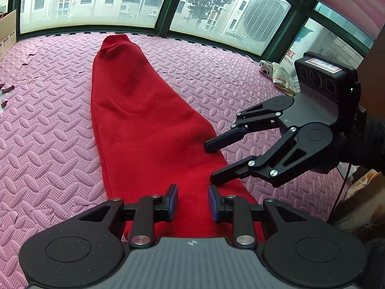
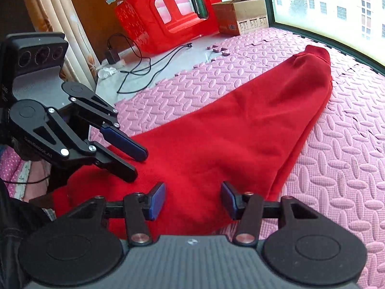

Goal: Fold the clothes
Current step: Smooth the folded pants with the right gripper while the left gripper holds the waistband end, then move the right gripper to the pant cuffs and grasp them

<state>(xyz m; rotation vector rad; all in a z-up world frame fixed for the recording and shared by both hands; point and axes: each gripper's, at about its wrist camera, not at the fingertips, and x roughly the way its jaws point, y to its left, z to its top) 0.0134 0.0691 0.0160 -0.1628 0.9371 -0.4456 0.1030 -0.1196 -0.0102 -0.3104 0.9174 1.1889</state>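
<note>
A red garment [image 1: 142, 130] lies folded in a long narrow strip on the pink foam mat [image 1: 48, 120], its ribbed end toward the window. It also shows in the right wrist view [image 2: 240, 130]. My left gripper [image 1: 193, 201] is open above the near end of the cloth, holding nothing. My right gripper [image 1: 210, 162] is open at the cloth's right edge, empty. In the right wrist view, my right gripper [image 2: 193, 200] hovers over the near end and the left gripper [image 2: 140, 165] is open at the left.
A window wall [image 1: 163, 4] borders the mat's far side. A cardboard box [image 2: 243, 15], a red plastic stool [image 2: 163, 16] and black cables [image 2: 144, 65] lie off the mat. A small cloth bundle [image 1: 281, 77] sits at the right.
</note>
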